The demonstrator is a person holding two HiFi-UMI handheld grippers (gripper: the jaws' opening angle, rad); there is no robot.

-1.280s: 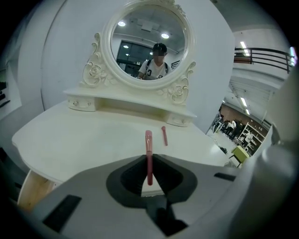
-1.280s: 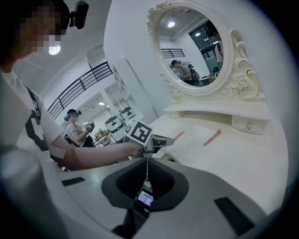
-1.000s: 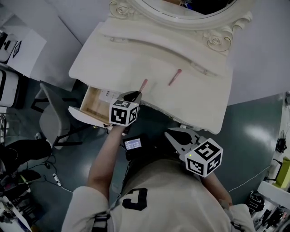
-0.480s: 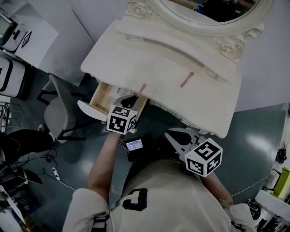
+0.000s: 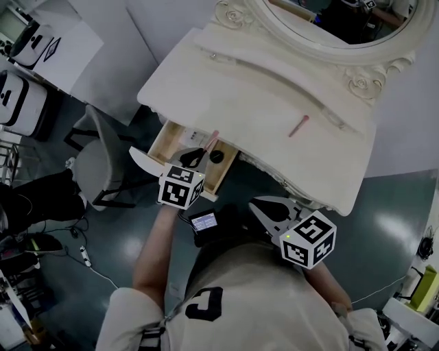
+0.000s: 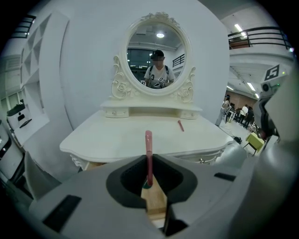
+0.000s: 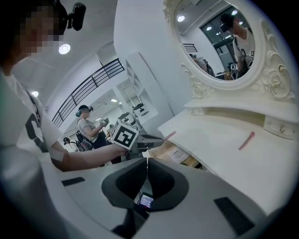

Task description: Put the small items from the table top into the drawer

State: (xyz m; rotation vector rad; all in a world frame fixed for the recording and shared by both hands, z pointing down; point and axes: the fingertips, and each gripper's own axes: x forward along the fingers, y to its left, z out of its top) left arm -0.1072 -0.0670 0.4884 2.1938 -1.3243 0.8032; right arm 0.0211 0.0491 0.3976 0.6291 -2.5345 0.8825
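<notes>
My left gripper (image 5: 197, 157) is shut on a thin pink stick (image 5: 211, 141), which it holds over the open wooden drawer (image 5: 165, 146) at the dressing table's front left. In the left gripper view the pink stick (image 6: 148, 140) rises from between the pads, with the drawer's wood below it. A second pink stick (image 5: 298, 126) lies on the white table top (image 5: 240, 96), to the right; it also shows in the right gripper view (image 7: 246, 140). A small black round item (image 5: 217, 156) sits in the drawer. My right gripper (image 5: 261, 206) hangs shut and empty near my body, below the table's front edge.
An oval mirror (image 5: 329, 20) in a carved frame stands at the table's back. A grey chair (image 5: 96, 164) is left of the drawer. A small lit screen (image 5: 203, 221) hangs at my waist. White cases (image 5: 17, 103) stand at the far left.
My left gripper has drawn back from the table's edge with the pink stick and is now over the open drawer. The right gripper has kept its place in the view.
</notes>
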